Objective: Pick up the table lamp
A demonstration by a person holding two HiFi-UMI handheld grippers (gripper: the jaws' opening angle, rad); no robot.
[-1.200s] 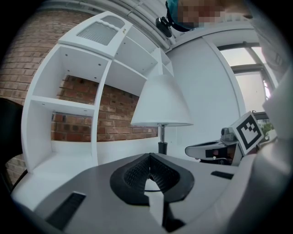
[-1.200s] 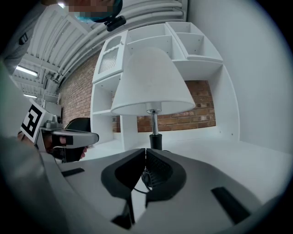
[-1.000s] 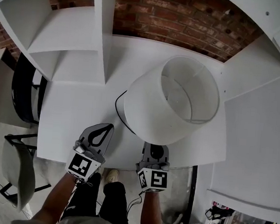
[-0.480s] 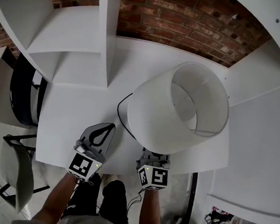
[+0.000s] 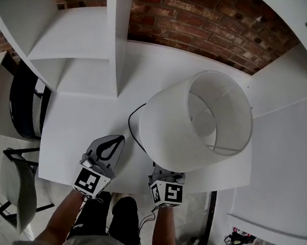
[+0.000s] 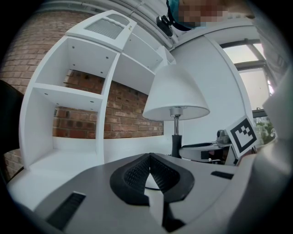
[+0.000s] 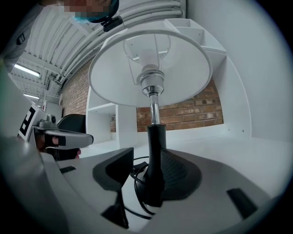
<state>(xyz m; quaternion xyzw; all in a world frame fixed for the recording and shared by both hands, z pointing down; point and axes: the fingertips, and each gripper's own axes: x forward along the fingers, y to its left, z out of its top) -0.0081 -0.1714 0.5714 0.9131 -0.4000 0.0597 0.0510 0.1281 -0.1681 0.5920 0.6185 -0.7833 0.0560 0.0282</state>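
White desk, one table lamp; left gripper clenched; right gripper jaws opening round stem.

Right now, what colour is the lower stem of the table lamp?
The lower stem is black, under a silvery rod; the right gripper view shows it best.

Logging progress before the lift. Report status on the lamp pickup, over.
Left gripper shut, empty. Right gripper jaws opening, lamp stem between them, not clamped. It stands upright on the desk. Black cord looped at its base.
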